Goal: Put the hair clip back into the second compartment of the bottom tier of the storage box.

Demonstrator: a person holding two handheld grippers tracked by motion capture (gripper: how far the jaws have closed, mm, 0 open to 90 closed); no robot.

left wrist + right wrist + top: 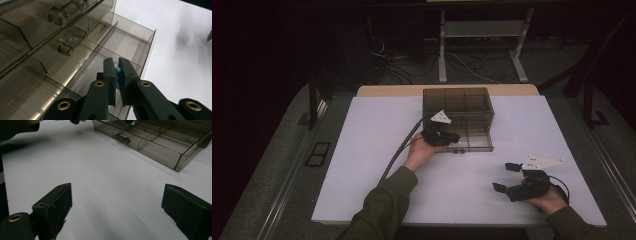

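Drawer of the smoky plastic cabinet is pulled out over the white table, and the left gripper hangs above its divided compartments. Its jaws are closed on a small blue piece, which sits between the pads. The right gripper rests near the table's front edge, well apart from the cabinet, with jaws wide and nothing between them.
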